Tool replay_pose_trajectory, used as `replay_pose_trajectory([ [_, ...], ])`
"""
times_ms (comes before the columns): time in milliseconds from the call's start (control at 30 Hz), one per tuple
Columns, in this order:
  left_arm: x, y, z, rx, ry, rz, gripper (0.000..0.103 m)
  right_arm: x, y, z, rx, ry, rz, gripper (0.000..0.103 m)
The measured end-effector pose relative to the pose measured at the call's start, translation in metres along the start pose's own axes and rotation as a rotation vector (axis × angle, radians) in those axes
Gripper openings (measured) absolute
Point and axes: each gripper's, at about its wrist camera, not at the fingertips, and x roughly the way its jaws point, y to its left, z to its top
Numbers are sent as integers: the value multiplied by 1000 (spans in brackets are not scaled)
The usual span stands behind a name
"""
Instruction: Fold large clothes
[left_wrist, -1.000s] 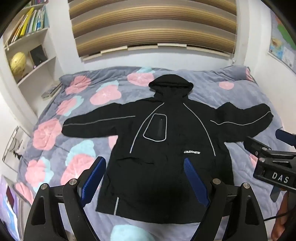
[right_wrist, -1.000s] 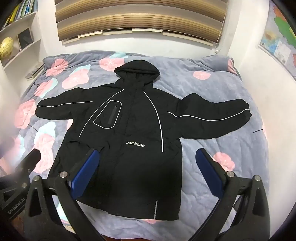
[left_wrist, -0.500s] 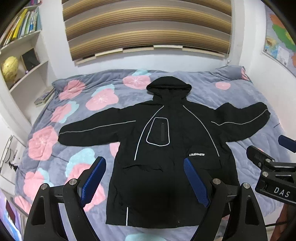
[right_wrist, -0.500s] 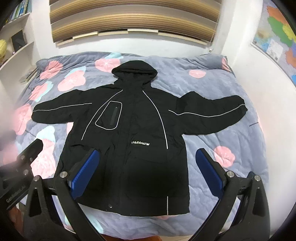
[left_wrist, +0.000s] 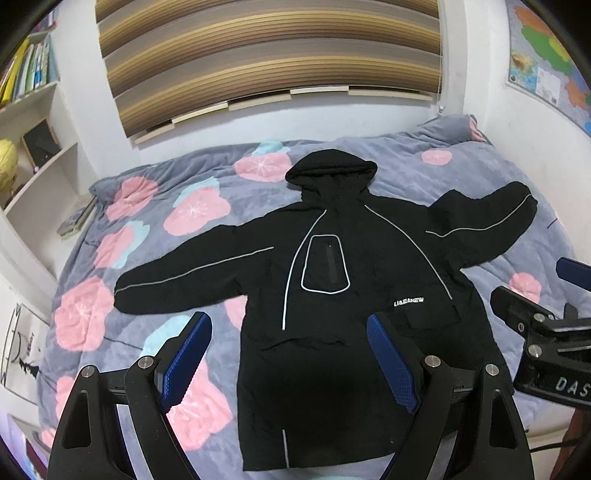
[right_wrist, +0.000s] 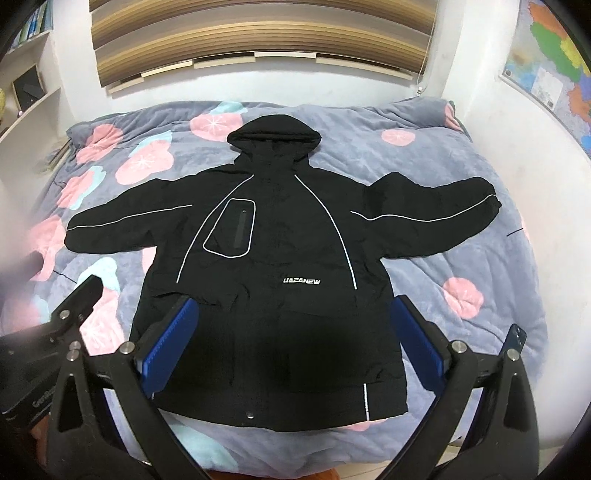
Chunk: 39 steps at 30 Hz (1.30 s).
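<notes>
A large black hooded jacket (left_wrist: 332, 280) with thin white piping lies flat and face up on the bed, sleeves spread to both sides, hood toward the wall. It also shows in the right wrist view (right_wrist: 280, 266). My left gripper (left_wrist: 288, 358) is open and empty, held above the jacket's lower left part. My right gripper (right_wrist: 291, 339) is open and empty, held above the jacket's hem. The right gripper also shows at the right edge of the left wrist view (left_wrist: 546, 343). The left gripper also shows at the left edge of the right wrist view (right_wrist: 62, 325).
The bed has a grey quilt (right_wrist: 461, 177) with pink and teal flowers. White shelves (left_wrist: 33, 155) with books and a yellow globe stand on the left. A striped blind (left_wrist: 269, 55) hangs behind the bed. A map (right_wrist: 554, 66) hangs on the right wall.
Both grippers have pulled back and risen from the bed, so more of the jacket and its hem shows. Both stay open. The jacket has not moved.
</notes>
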Motion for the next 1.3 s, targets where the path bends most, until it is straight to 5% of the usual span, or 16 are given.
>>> replay_pose_trajectory([
  [667, 10, -12, 17, -28, -7, 36, 87, 16, -13, 22, -28, -9, 27, 101],
  [1300, 61, -96, 42, -106, 75, -31, 87, 71, -123, 47, -33, -37, 14, 101],
])
